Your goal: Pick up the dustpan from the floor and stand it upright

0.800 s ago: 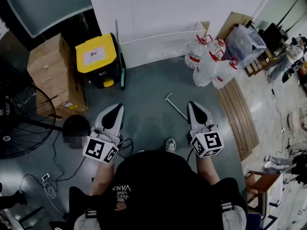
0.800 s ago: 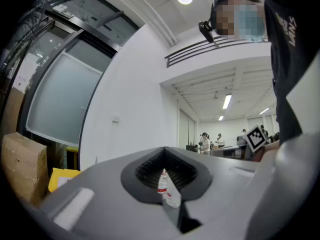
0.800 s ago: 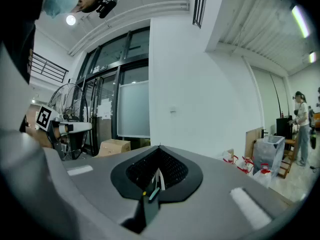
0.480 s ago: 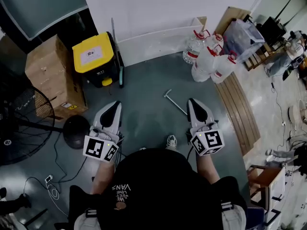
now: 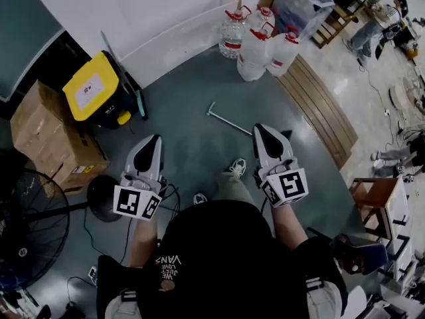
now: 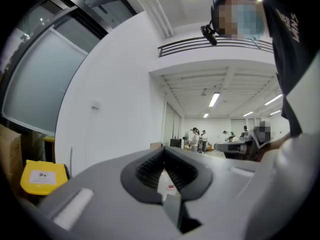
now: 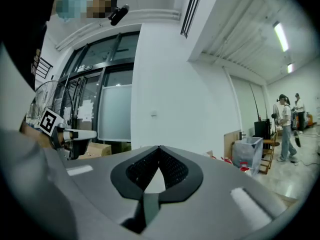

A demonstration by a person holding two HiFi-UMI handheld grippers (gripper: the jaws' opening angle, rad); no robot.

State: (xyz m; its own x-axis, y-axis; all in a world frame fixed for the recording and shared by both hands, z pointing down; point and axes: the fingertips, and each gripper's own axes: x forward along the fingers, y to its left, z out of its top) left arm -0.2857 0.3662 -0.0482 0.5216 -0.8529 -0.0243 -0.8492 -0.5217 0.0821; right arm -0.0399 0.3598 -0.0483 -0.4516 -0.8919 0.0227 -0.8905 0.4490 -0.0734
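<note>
A thin metal handle with a T-shaped end (image 5: 228,118) lies on the grey floor and runs toward my right gripper (image 5: 260,131). A dark piece (image 5: 287,135) shows just right of that gripper's tip; whether it is the dustpan's pan I cannot tell. The right gripper is held level above the floor, its jaws shut (image 7: 159,148) with nothing between them. My left gripper (image 5: 150,142) hangs level to the left, also shut and empty (image 6: 164,151). A person's shoe (image 5: 237,168) shows between the two grippers.
A yellow-lidded bin (image 5: 93,88) stands by the white wall with a green-handled broom (image 5: 138,98) beside it. Cardboard boxes (image 5: 46,135) and a floor fan (image 5: 30,228) stand at the left. Water bottles (image 5: 255,42), wooden slats (image 5: 319,108) and a chair (image 5: 372,195) are at the right.
The head view has swung, so the wall, bin and bottles have shifted left and up in the picture. Both grippers stay shut and level in front of the person.
</note>
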